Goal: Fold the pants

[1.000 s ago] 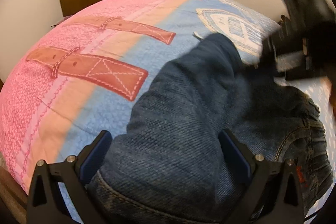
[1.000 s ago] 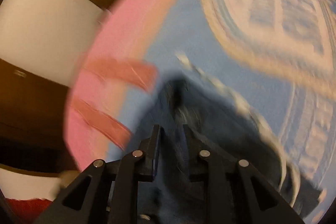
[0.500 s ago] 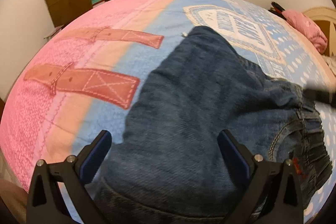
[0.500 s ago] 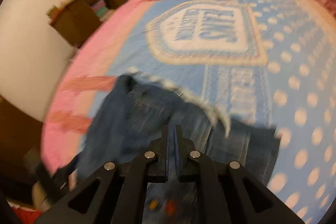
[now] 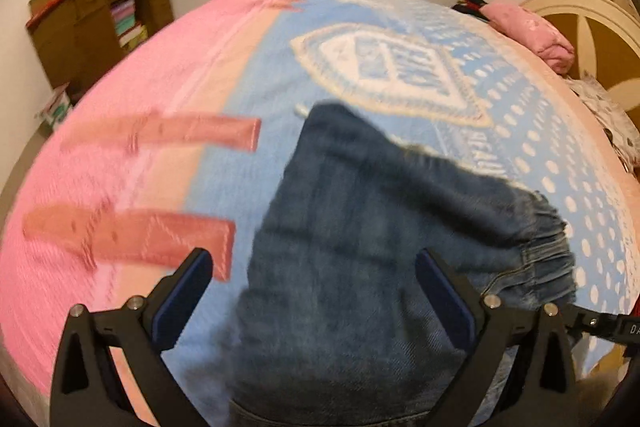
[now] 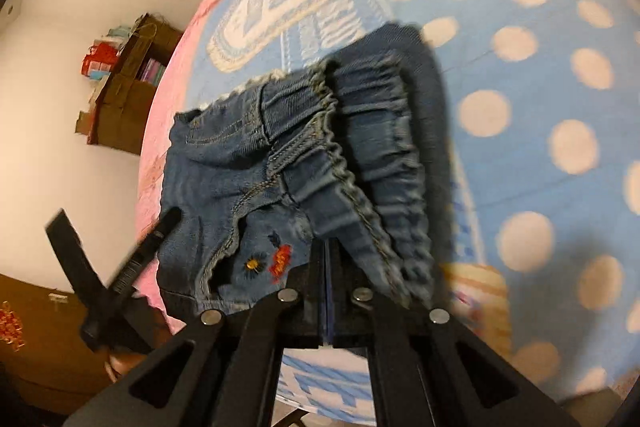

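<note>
Small blue denim pants (image 5: 360, 247) lie folded on the pink and blue bed cover (image 5: 168, 75). My left gripper (image 5: 316, 287) is open wide, its blue pads either side of the leg end and just above the cloth. In the right wrist view the pants (image 6: 248, 163) show their elastic waistband (image 6: 372, 155) and embroidered flowers. My right gripper (image 6: 326, 255) has its jaws pressed together at the waistband edge; whether cloth is pinched between them is hidden. The left gripper (image 6: 120, 267) shows at the pants' left side there.
A brown shelf unit (image 5: 100, 23) stands against the far wall left of the bed. Pink folded clothes (image 5: 528, 31) and a headboard (image 5: 592, 27) are at the far right. The bed edge runs close below the pants.
My right gripper has swung from the leg end round to the waistband side and its jaws have come together. My left gripper has lifted and backed off a little, still open.
</note>
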Demonstrator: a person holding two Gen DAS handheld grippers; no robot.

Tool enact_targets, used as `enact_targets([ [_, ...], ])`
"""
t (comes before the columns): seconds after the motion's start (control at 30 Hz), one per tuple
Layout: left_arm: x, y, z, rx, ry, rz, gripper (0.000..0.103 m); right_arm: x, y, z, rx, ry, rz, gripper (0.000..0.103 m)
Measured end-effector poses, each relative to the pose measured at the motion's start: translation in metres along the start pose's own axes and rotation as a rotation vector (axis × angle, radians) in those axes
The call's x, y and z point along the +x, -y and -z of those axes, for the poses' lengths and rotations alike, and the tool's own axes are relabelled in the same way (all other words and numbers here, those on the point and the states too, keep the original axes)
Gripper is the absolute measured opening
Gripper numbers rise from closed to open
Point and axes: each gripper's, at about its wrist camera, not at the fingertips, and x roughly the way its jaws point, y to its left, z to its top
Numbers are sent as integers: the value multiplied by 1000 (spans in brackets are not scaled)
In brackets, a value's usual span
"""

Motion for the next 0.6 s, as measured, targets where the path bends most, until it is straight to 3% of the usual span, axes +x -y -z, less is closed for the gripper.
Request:
enact_targets([
  [0.1,-2,-5,-18,19,2,38,103,-22,-4,-1,-65,82,67,4],
  [0.2,5,-13,-35,22,5,17,103,-44,5,-10,-58,183,30,5],
  [0.27,18,-9,-43,79,-28,5,103,-43,15,-20,-7,226,17,10],
  [0.33,29,-6,-41,114,-55,-17,103,-33,21,-25,17,233,38,32],
  [0.43,41,-3,-30,131,-83,-17,103,-19,26,-24,37,235,22,52],
  [0.5,48,-1,-27,133,-111,-4,103,-12,33,-20,54,227,-19,54],
  [0.6,55,-2,-27,136,-127,-17,103,2,40,-18,59,235,0,55],
])
